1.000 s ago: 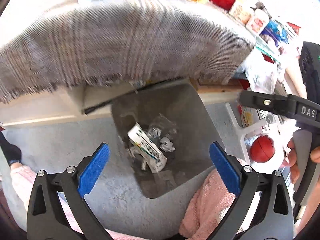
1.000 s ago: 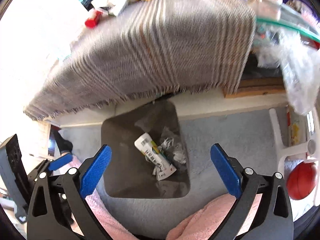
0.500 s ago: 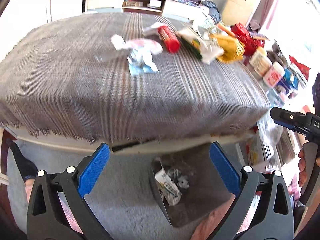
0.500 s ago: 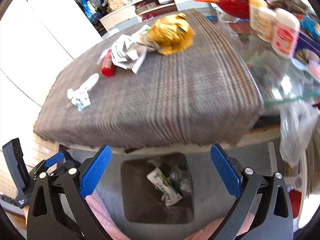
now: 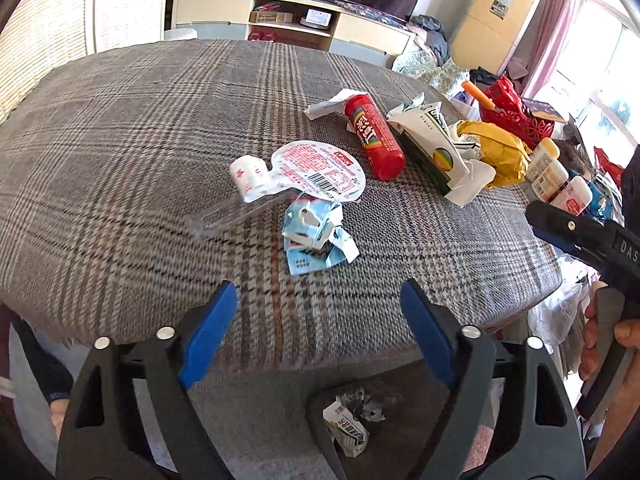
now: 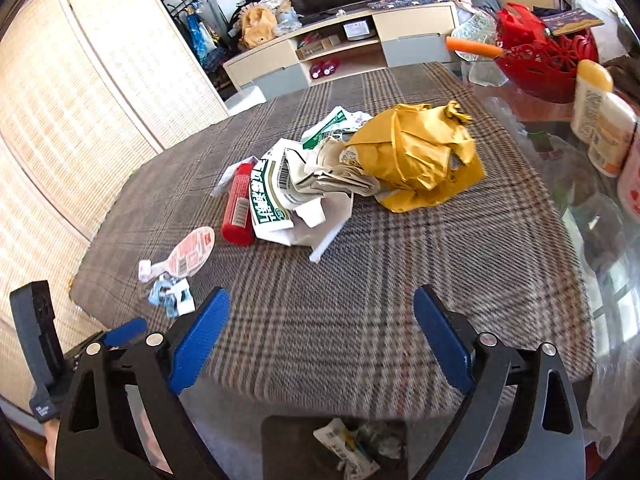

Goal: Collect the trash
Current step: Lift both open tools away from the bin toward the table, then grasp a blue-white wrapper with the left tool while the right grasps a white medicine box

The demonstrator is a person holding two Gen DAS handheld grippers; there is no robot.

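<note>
Trash lies on the plaid-cloth table [image 5: 120, 152]: a crumpled blue-white wrapper [image 5: 316, 232] [image 6: 170, 294], a round blister pack [image 5: 308, 170] [image 6: 190, 256], a red tube [image 5: 374, 136] [image 6: 239, 210], a torn green-white carton [image 5: 434, 148] [image 6: 296, 196] and a crumpled yellow bag [image 5: 496, 150] [image 6: 420, 152]. A dark bin [image 5: 400, 432] [image 6: 288, 448] on the floor below the near table edge holds wrappers. My left gripper [image 5: 318, 336] is open and empty above that edge, short of the blue wrapper. My right gripper [image 6: 320, 344] is open and empty over the cloth, short of the carton.
A red basket [image 6: 548, 64] with an orange carrot [image 6: 474, 46], white bottles [image 6: 604, 128] and a glass tabletop [image 6: 592, 208] stand at the right. A TV cabinet [image 6: 340, 48] and a folding screen [image 6: 100, 80] are behind. Grey carpet [image 5: 256, 432] lies below.
Both grippers have risen from over the bin and tilted up, so the tabletop trash fills the views. The bin has dropped to the bottom edge. Both stay open.
</note>
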